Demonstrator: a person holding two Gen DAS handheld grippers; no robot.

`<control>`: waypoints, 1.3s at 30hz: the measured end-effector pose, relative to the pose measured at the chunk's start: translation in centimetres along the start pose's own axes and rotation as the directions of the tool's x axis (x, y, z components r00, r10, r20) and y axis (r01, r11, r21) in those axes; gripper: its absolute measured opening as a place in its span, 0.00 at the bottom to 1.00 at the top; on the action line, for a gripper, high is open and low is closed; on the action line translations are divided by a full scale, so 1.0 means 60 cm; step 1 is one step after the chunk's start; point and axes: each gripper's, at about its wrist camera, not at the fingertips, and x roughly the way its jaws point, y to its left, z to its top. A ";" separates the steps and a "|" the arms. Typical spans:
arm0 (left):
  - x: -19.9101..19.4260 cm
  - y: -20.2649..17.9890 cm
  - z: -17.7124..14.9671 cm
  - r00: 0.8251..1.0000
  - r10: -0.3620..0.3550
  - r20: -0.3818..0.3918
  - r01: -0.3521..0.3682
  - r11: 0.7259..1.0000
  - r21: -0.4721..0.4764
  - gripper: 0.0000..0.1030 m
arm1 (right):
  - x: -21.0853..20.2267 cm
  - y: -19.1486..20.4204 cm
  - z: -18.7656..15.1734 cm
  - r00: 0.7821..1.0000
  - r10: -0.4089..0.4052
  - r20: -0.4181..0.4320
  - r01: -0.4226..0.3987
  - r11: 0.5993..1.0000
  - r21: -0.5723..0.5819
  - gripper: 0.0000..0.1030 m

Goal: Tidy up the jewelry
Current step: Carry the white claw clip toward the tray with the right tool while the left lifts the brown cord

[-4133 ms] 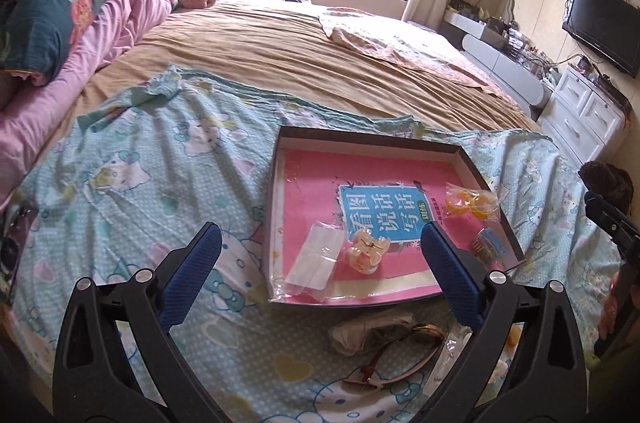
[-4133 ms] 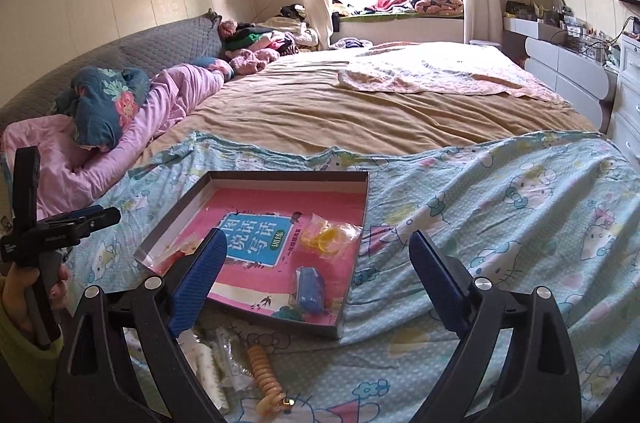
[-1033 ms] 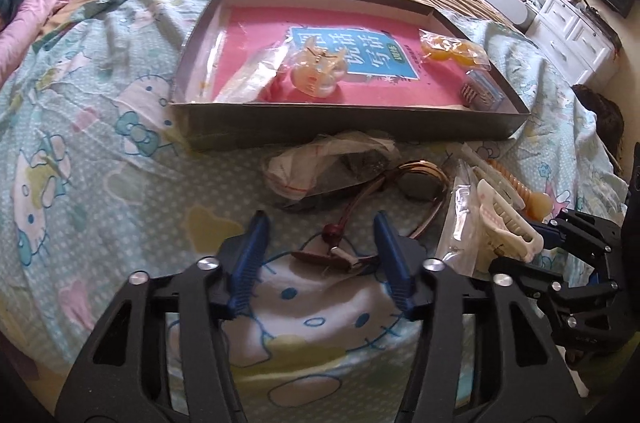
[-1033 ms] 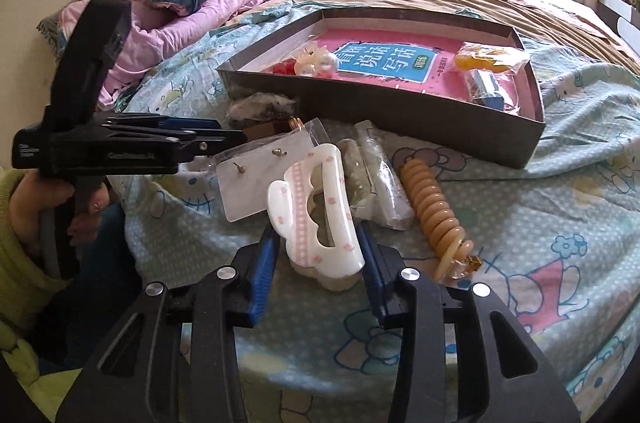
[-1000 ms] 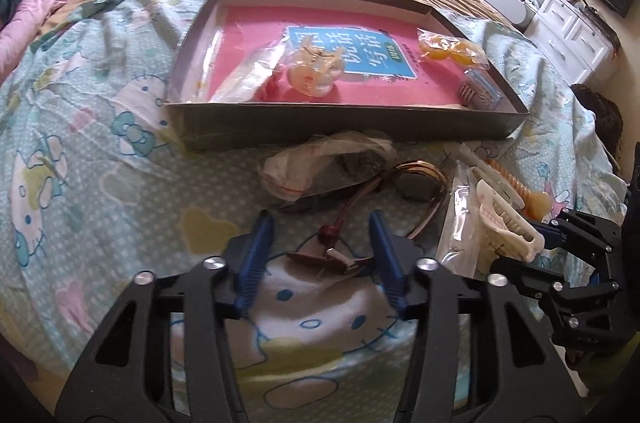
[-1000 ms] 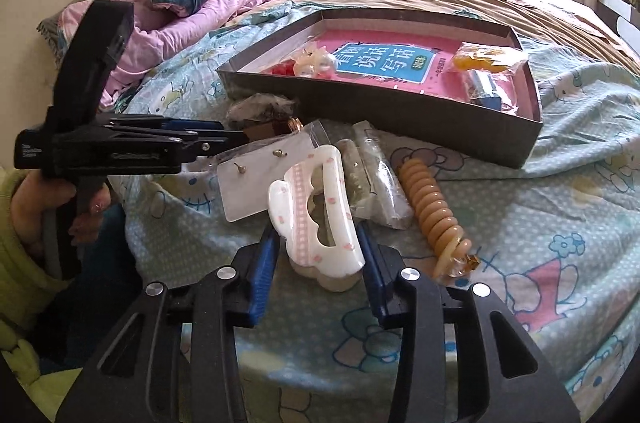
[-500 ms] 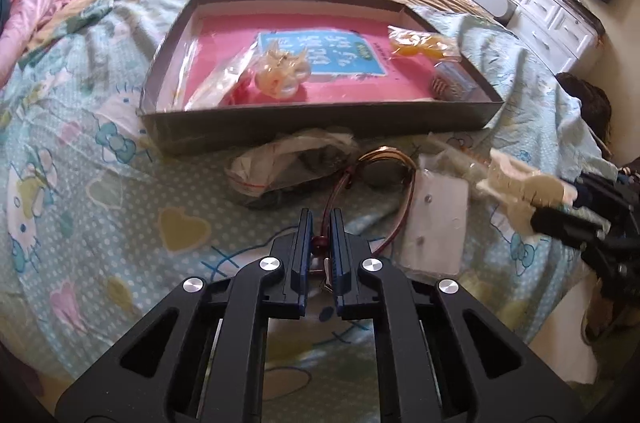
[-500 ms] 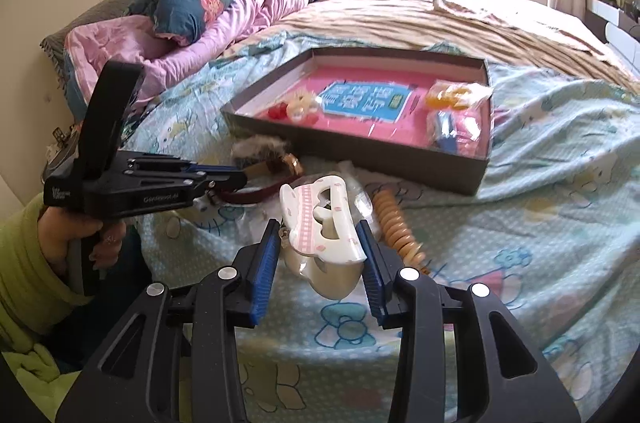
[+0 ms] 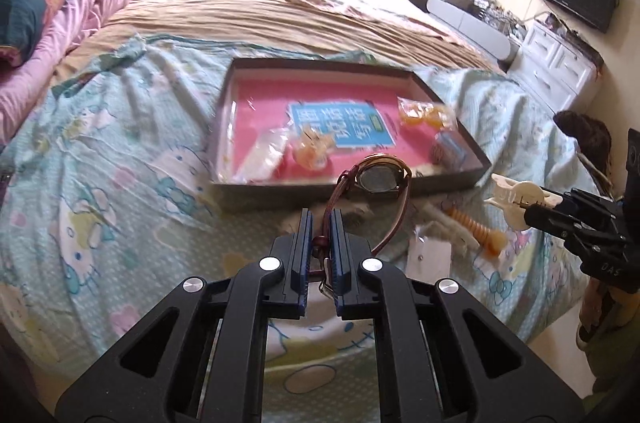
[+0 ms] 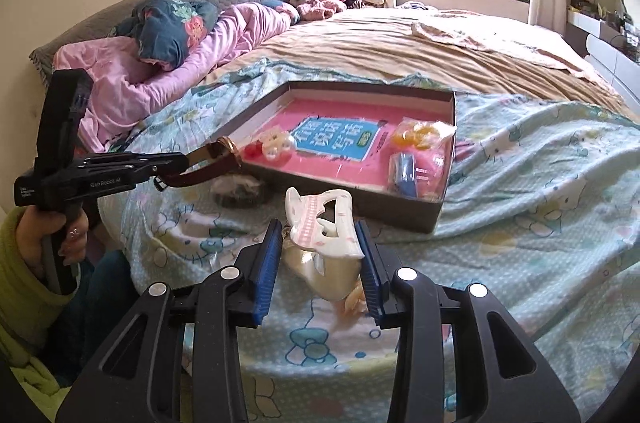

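Note:
My left gripper (image 9: pixel 320 223) is shut on the brown strap of a gold-rimmed wristwatch (image 9: pixel 380 179) and holds it lifted just in front of the shallow box (image 9: pixel 448 185) with the pink bottom. It also shows in the right wrist view (image 10: pixel 182 163), with the watch (image 10: pixel 216 151) at the box's near left corner. My right gripper (image 10: pixel 318 243) is shut on a white and pink hair claw clip (image 10: pixel 324 223), held above the bedsheet in front of the box (image 10: pixel 344 201). The clip also shows in the left wrist view (image 9: pixel 516 197).
The box holds bagged orange pieces (image 9: pixel 424 111), a blue item (image 10: pixel 404 169), a clear bag (image 9: pixel 264 153) and a pale ornament (image 9: pixel 314 147). On the sheet lie an orange spiral hair tie (image 9: pixel 474 227), an earring card (image 9: pixel 430 257) and a crumpled bag (image 10: pixel 240 191). Pillows (image 10: pixel 172 23) lie far left.
Both grippers have risen from the sheet with their loads. The watch now hangs in front of the box. The clip is higher and closer to the box.

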 end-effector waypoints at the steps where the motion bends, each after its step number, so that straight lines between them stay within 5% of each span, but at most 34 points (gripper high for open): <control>1: -0.002 0.003 0.001 1.000 0.006 0.005 -0.006 1.000 -0.004 0.03 | -0.001 0.001 0.004 1.000 -0.004 0.007 0.004 1.000 -0.003 0.34; 24: -0.011 0.070 0.040 0.996 0.060 0.064 -0.055 0.995 -0.081 0.00 | 0.024 -0.006 0.072 0.996 -0.024 0.083 0.025 1.000 -0.009 0.34; 34: 0.022 0.094 0.021 1.000 -0.005 -0.024 0.003 0.994 -0.107 0.00 | 0.043 -0.012 0.084 0.996 -0.018 0.083 0.018 1.000 0.009 0.34; 35: 0.020 0.095 0.015 0.999 -0.013 -0.030 0.010 0.994 -0.108 0.01 | 0.044 -0.013 0.084 0.996 -0.018 0.083 0.018 1.000 0.009 0.34; 39: 0.013 0.100 -0.008 0.997 -0.050 -0.057 0.042 0.992 -0.123 0.36 | 0.043 -0.016 0.083 0.996 -0.014 0.084 0.012 1.000 0.026 0.34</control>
